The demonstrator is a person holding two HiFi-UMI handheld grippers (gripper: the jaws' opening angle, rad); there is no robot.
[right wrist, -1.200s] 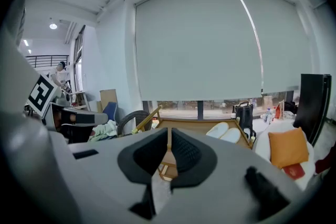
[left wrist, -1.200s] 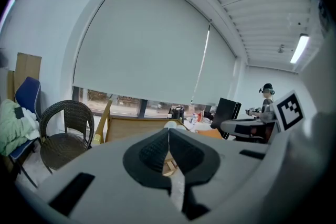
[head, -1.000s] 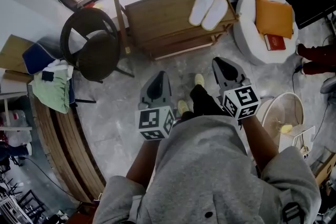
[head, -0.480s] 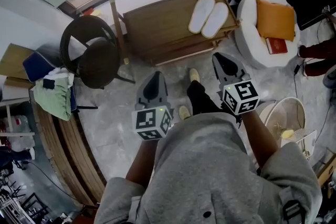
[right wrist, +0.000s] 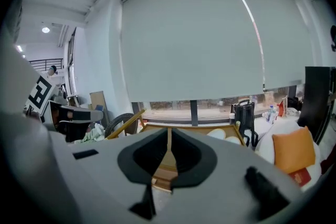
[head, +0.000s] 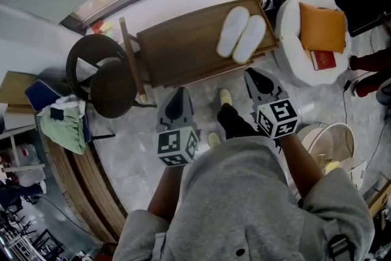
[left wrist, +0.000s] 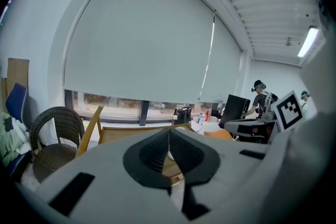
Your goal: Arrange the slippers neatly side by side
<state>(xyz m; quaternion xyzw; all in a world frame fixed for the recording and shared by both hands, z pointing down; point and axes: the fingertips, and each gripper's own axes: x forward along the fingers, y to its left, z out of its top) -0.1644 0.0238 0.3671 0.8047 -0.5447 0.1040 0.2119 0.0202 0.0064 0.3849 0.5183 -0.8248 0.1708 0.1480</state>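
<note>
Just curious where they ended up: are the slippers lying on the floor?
No, both slippers lie on the wooden table, touching side by side.

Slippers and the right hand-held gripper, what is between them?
Head view: only the wooden table's front edge and a strip of grey floor lie between the slippers and the right hand-held gripper.

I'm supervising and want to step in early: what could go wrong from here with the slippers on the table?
The slippers lie near the right end of the table, so a push might slide one off. The left tool and right tool are both shut and empty; unless opened, they would likely nudge a slipper, not grip it.
</note>
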